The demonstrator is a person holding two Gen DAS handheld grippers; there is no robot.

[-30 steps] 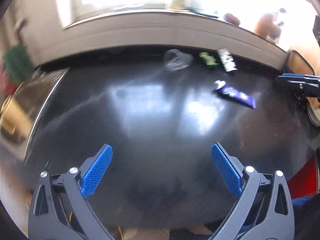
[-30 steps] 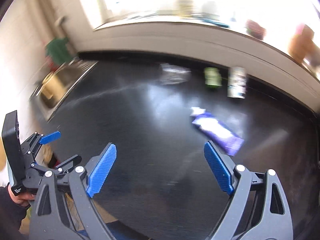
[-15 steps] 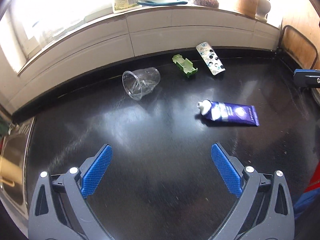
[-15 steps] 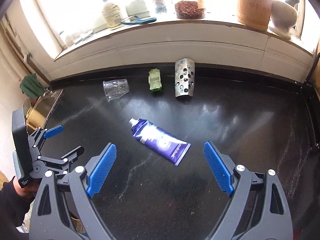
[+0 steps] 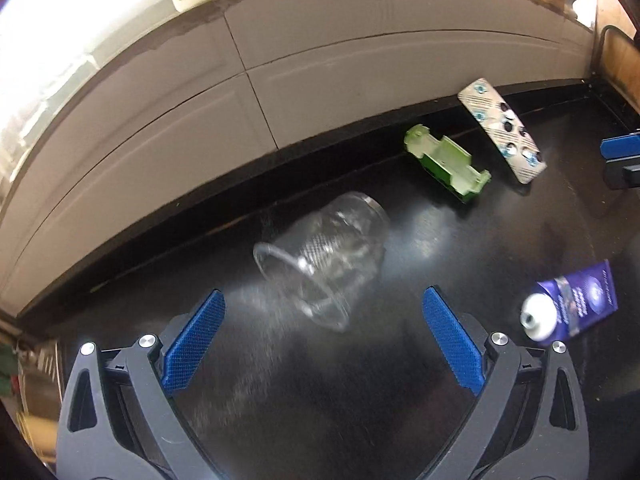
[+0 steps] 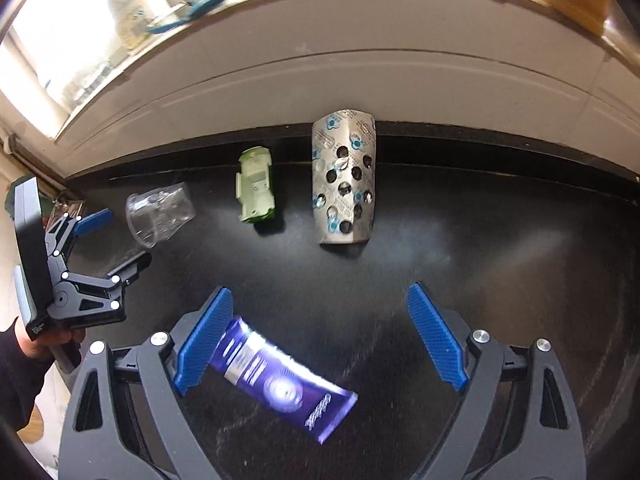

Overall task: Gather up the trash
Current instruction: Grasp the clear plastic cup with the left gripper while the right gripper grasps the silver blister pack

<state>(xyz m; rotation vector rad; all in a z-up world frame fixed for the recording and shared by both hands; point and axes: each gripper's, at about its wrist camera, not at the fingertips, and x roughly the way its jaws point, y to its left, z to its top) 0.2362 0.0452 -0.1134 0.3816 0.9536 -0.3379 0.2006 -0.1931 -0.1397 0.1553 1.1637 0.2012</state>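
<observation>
Approach stage: crushed clear plastic cup (image 5: 320, 256) lies on its side on black glossy countertop (image 5: 320, 400), framed ahead of wide-open left gripper (image 5: 320, 344); purple squeeze tube (image 6: 280, 384) is straddled by wide-open right gripper (image 6: 316, 340), unpinched. Descent, then closure, is judged next

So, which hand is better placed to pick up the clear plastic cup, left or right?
Left. The left gripper is open and the clear plastic cup, lying on its side, sits just ahead between its fingers. The right gripper is open over the purple tube, farther from the cup.
</observation>
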